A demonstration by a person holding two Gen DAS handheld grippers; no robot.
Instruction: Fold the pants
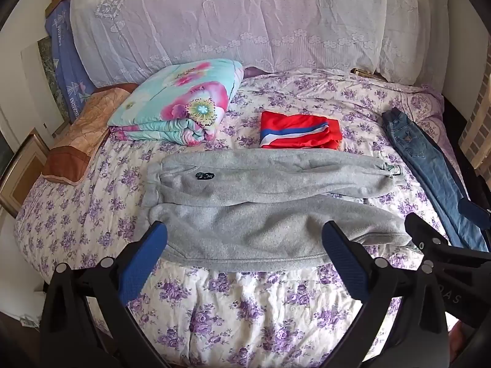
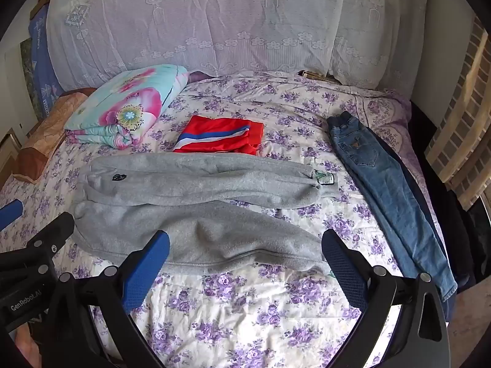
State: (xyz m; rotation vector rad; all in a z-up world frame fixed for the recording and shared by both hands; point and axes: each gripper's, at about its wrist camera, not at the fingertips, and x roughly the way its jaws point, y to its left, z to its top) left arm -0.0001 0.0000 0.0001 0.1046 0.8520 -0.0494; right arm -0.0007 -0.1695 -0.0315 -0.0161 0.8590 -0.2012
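Blue-padded fingers of the left tool and right tool stand wide apart, empty, tilted down over the bed's near edge. Just beyond them the grey fleece pants lie flat across the purple-flowered quilt, waistband to the left, legs to the right. Behind the grey pants rests a folded red garment with blue and white stripes; left of that a folded turquoise floral blanket; right of the pants, blue jeans along the bed's edge. Bare quilt lies between pants and tools.
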